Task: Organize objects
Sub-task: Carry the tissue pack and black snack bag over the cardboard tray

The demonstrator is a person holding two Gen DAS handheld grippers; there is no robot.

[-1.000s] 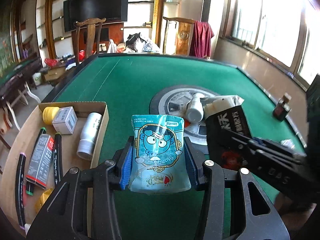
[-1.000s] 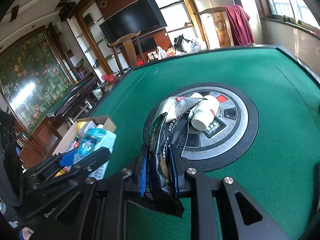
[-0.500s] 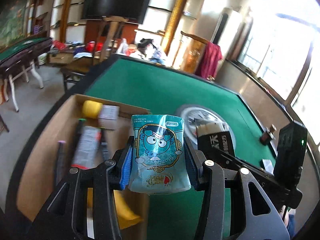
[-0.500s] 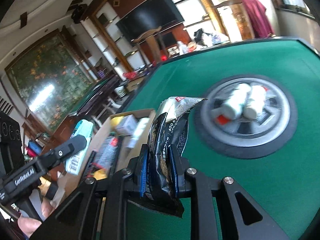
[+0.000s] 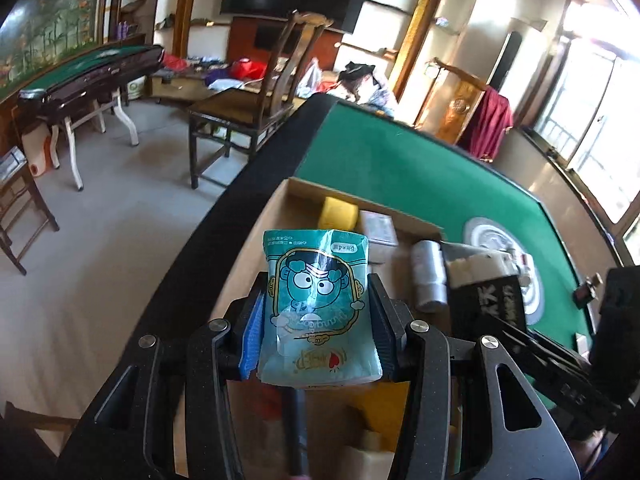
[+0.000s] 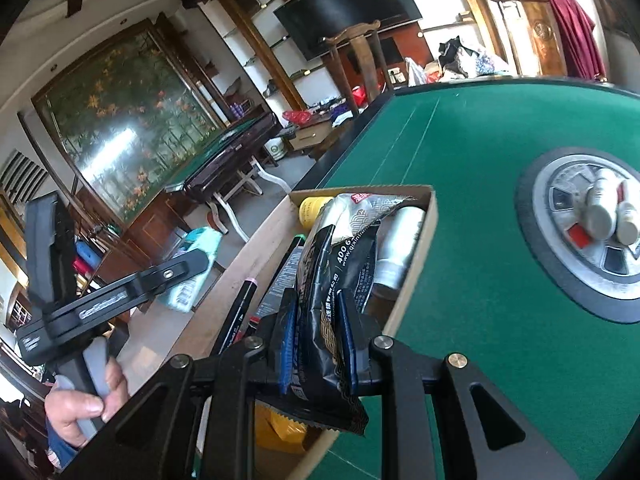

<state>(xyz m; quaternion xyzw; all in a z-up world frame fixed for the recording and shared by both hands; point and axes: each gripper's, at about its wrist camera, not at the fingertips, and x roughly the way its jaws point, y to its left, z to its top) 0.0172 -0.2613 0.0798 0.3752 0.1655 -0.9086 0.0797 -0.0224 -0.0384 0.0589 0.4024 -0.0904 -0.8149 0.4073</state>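
Observation:
My left gripper (image 5: 318, 322) is shut on a teal cartoon snack packet (image 5: 316, 312) and holds it above the cardboard box (image 5: 304, 194). My right gripper (image 6: 320, 340) is shut on a black and silver snack bag (image 6: 340, 280), held over the box (image 6: 430, 216) near its table-side wall. In the right wrist view the left gripper (image 6: 176, 270) and its teal packet (image 6: 192, 272) show at the left. The black bag also shows in the left wrist view (image 5: 486, 296).
The box holds a yellow tub (image 5: 338, 212), a white carton (image 5: 378, 228), a silver bottle (image 5: 428, 276), markers (image 6: 236, 320) and a yellow pouch (image 6: 280, 428). Two white bottles (image 6: 604, 208) lie on the round centre panel (image 6: 560, 248) of the green table (image 6: 480, 140).
Both grippers have moved left from the table's centre to above the box, each still holding its packet. The bottles on the centre panel now lie farther right.

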